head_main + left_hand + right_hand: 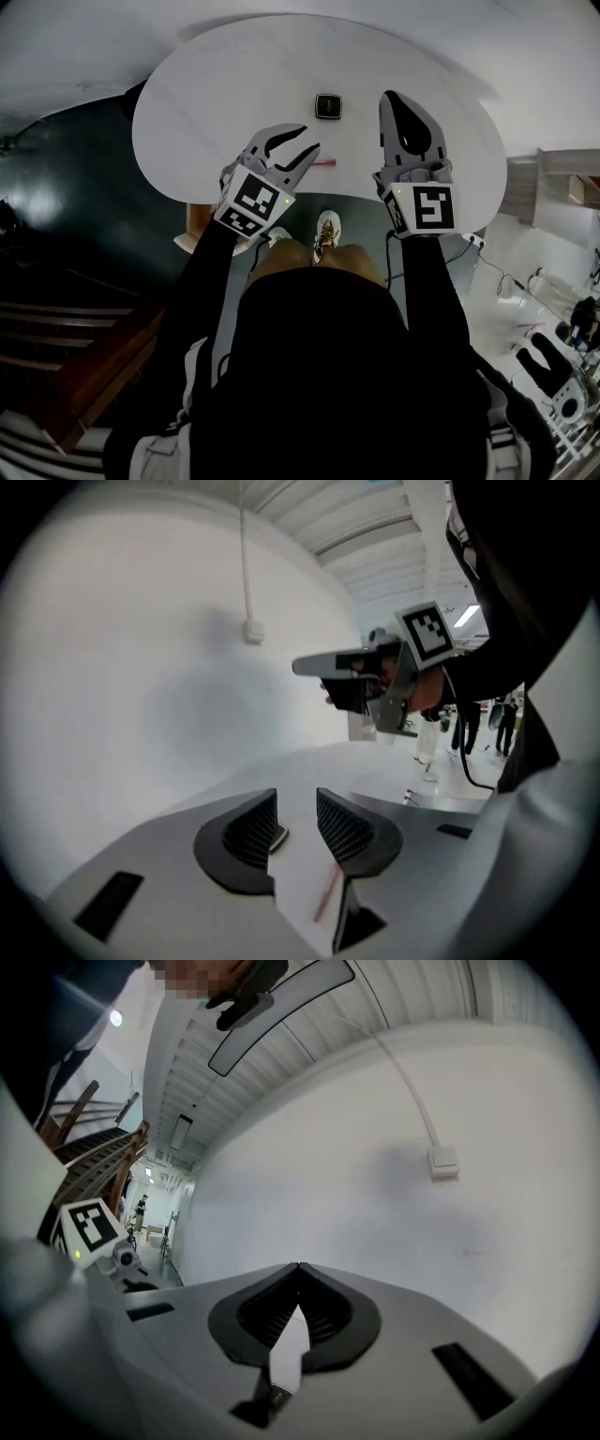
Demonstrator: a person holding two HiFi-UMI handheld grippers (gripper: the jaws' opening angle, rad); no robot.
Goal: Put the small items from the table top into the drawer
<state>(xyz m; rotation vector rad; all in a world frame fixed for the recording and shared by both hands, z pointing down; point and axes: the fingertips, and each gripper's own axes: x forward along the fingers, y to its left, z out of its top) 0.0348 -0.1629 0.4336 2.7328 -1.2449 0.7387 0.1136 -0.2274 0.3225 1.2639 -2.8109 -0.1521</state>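
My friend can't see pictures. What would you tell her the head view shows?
Seen from above, a person holds two grippers over a round white table. The left gripper is open near a thin pink stick, and the right gripper is shut. A small black square thing lies farther back between them.

Both dark-sleeved arms point(211, 272) reach forward side by side. The left gripper point(300, 143) tilts downward, its jaws parted and empty. The right gripper point(388, 97) points level, its jaws closed tip to tip.
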